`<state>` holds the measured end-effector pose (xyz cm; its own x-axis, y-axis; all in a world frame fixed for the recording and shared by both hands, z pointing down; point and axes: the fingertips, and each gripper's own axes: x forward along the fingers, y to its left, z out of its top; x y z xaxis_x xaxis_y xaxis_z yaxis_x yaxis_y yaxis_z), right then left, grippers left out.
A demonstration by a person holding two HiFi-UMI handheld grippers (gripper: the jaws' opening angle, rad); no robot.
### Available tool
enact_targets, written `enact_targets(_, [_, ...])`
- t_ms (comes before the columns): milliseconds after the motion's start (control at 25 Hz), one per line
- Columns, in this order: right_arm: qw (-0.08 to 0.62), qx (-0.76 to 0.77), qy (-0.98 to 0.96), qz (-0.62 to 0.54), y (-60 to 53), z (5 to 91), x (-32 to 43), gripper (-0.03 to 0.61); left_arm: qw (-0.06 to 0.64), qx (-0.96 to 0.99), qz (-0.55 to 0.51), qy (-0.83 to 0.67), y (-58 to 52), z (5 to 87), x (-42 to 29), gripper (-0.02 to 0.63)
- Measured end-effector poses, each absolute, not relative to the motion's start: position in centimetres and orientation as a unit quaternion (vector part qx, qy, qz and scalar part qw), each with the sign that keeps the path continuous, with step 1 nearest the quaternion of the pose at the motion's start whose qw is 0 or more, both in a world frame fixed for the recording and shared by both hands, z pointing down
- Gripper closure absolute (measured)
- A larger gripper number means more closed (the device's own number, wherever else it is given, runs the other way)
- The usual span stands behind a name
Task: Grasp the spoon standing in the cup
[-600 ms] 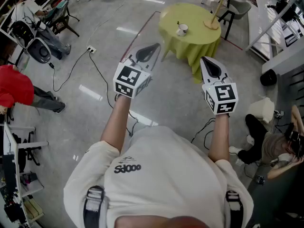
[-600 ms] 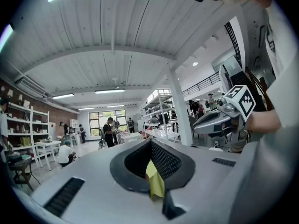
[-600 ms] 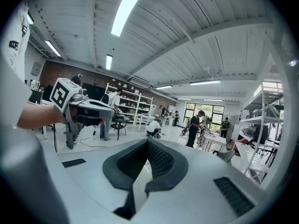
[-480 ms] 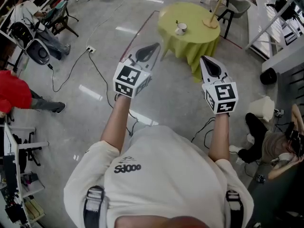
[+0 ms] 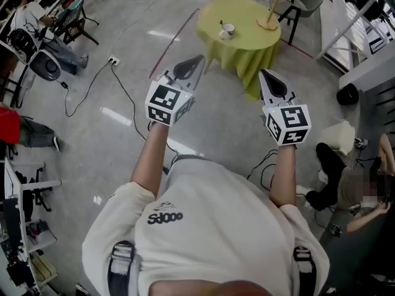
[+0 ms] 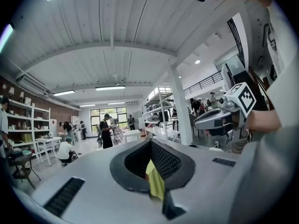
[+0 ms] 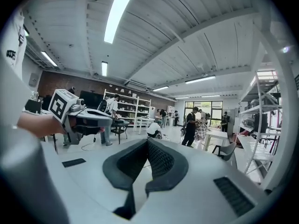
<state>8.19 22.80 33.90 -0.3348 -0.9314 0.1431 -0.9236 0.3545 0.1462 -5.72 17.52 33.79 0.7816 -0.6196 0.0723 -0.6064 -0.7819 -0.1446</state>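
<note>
- Left gripper (image 5: 192, 66): jaws pressed together at the tips, pinching nothing (a sliver of yellow-green tablecloth (image 5: 250, 14) shows through the gap behind them).
- Cup (image 5: 228, 31), with the spoon (image 5: 221, 24) standing in it: on the round table well ahead of both grippers, between their lines, untouched.
- Right gripper (image 5: 270, 82): jaws closed tight and empty, level with the left one.

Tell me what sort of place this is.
Probably a large open-plan workshop or lab hall: tall shelving racks, people gathered round white work tables, and a high ribbed ceiling with strip lights.
</note>
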Motion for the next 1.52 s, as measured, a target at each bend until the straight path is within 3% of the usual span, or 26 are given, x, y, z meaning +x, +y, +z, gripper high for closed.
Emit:
enact_targets(600, [0.111, 0.553, -0.825, -0.017, 18.2, 34.9, 12.8, 0.557, 0.057, -0.936, -0.062, 0.341, 12.3, 34.5, -2.0, 0.588])
enact_targets(1520, [0.14, 0.586, -0.798, 0.004, -11.8, 35.5, 9.6, 0.557, 0.03, -0.959, -0.078, 0.27, -18.4, 36.9, -2.9, 0.588])
